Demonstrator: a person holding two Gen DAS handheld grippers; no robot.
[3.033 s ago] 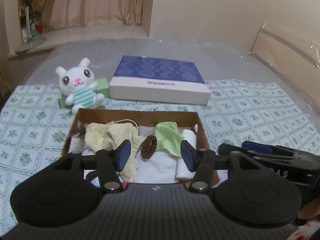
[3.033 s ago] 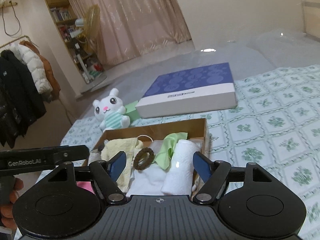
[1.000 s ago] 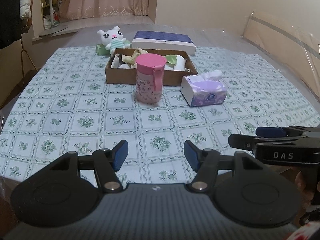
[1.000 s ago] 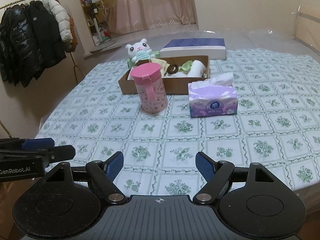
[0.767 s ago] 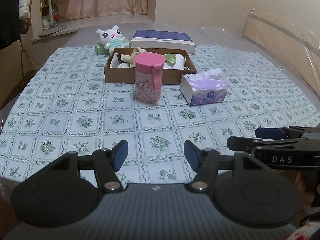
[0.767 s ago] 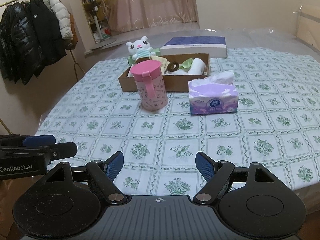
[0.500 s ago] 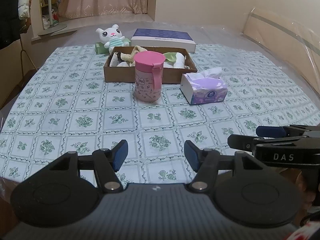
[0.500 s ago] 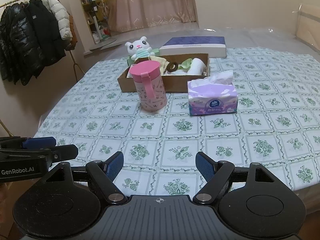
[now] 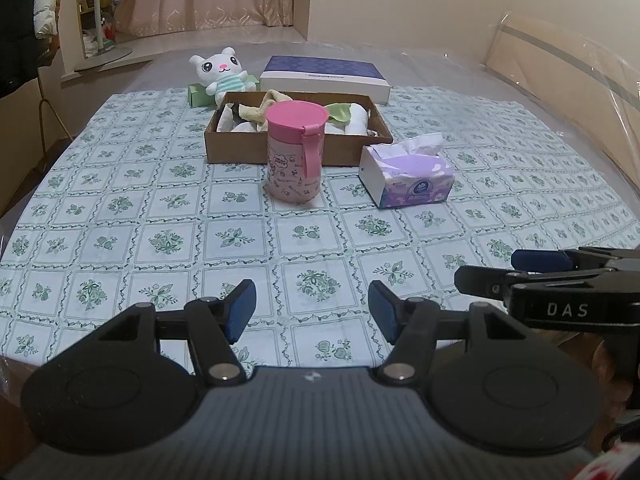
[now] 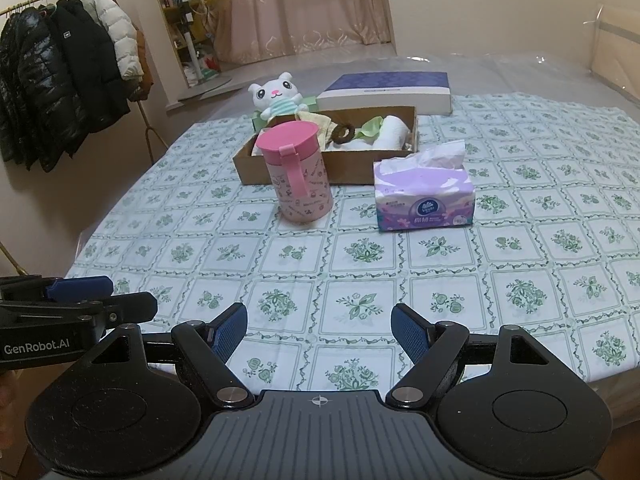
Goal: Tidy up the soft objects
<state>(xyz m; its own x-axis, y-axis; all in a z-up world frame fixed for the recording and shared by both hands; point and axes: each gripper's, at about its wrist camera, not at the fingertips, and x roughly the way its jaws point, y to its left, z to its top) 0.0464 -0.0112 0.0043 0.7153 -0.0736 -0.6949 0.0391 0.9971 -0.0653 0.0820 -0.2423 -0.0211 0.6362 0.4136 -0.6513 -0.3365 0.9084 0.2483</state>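
A brown cardboard box (image 9: 296,150) (image 10: 352,168) stands at the far middle of the table. It holds a yellow cloth (image 9: 260,110), a green cloth (image 10: 370,125), a rolled white towel (image 10: 394,132) and a dark ring (image 10: 343,132). A white plush bunny (image 9: 219,72) (image 10: 278,98) sits behind the box's left end. My left gripper (image 9: 311,312) and right gripper (image 10: 319,330) are both open and empty, side by side over the table's near edge, far from the box.
A pink lidded cup (image 9: 295,152) (image 10: 296,172) stands in front of the box. A purple tissue pack (image 9: 408,180) (image 10: 424,196) lies to its right. A blue and white flat box (image 9: 326,76) lies behind. Coats (image 10: 60,72) hang at left.
Three seconds ago both grippers were close over the box. They have drawn back to the near edge of the table. Over the last second they barely moved.
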